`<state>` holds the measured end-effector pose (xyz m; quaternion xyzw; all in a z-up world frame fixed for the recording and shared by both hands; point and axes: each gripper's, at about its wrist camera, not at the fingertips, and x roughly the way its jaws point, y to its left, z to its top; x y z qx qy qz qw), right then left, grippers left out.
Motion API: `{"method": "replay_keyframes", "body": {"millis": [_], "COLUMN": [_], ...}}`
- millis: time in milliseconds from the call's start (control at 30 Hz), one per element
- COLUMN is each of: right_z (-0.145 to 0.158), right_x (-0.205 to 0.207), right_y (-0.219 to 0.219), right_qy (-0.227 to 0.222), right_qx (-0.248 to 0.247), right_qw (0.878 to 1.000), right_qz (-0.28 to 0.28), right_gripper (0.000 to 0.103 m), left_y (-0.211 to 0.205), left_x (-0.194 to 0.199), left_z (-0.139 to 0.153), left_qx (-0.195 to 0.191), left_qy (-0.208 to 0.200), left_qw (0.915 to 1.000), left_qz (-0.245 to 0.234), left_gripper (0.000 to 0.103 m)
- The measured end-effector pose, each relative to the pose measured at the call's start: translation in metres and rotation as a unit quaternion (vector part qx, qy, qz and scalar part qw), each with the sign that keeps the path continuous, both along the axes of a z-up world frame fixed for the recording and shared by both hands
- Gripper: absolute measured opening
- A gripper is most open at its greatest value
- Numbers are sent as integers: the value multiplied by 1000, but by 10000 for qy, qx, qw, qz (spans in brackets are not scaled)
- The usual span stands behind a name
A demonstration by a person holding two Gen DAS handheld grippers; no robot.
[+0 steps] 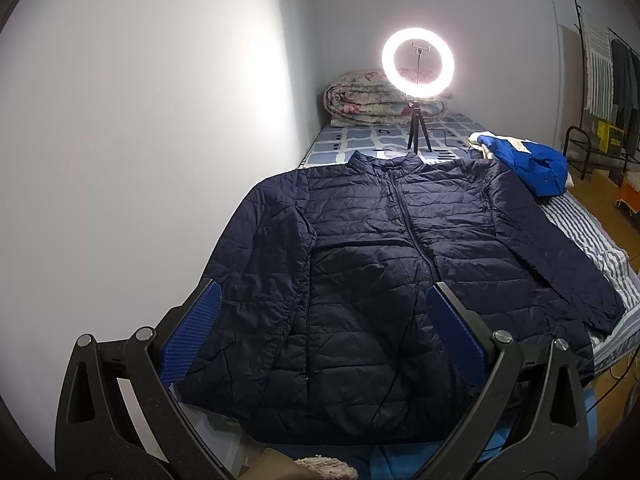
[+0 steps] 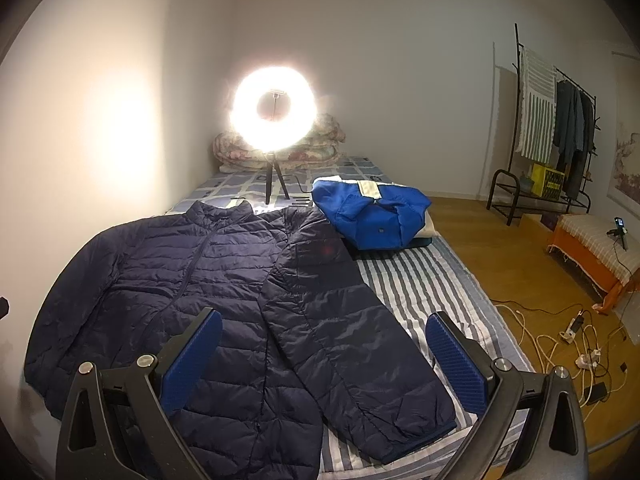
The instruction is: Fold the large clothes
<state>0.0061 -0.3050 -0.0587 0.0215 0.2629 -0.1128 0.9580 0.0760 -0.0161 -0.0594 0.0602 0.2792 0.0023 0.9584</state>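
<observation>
A navy quilted puffer jacket [image 1: 380, 248] lies flat and zipped, front up, on the bed, collar toward the far end and both sleeves spread beside the body. It also shows in the right wrist view [image 2: 208, 280], with its right sleeve [image 2: 352, 340] lying on the striped sheet. My left gripper [image 1: 320, 300] is open and empty, held above the jacket's lower half. My right gripper [image 2: 324, 328] is open and empty, held above the right sleeve.
A lit ring light on a small tripod [image 1: 418, 64] stands on the bed beyond the collar. A folded blue garment [image 2: 372, 216] lies at the jacket's right shoulder. A rolled quilt [image 1: 360, 100] sits at the far end. A wall runs along the left. Cables [image 2: 572, 340] lie on the floor.
</observation>
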Motion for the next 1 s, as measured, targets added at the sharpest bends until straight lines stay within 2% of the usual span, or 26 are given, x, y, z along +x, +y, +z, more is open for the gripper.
{"method": "replay_keyframes", "body": {"millis": [1000], "right_z": [-3], "right_x": [7], "right_y": [13], "right_qy": [39], "right_qx": [-17], "right_qw": [9999], "right_qz": [119], "right_gripper": [103], "left_y": [9], "left_x": [5], "left_z": [-9], "left_qx": [-45], "left_qy": [11], "left_qw": [10000], "left_qz": [29], "left_gripper": [103]}}
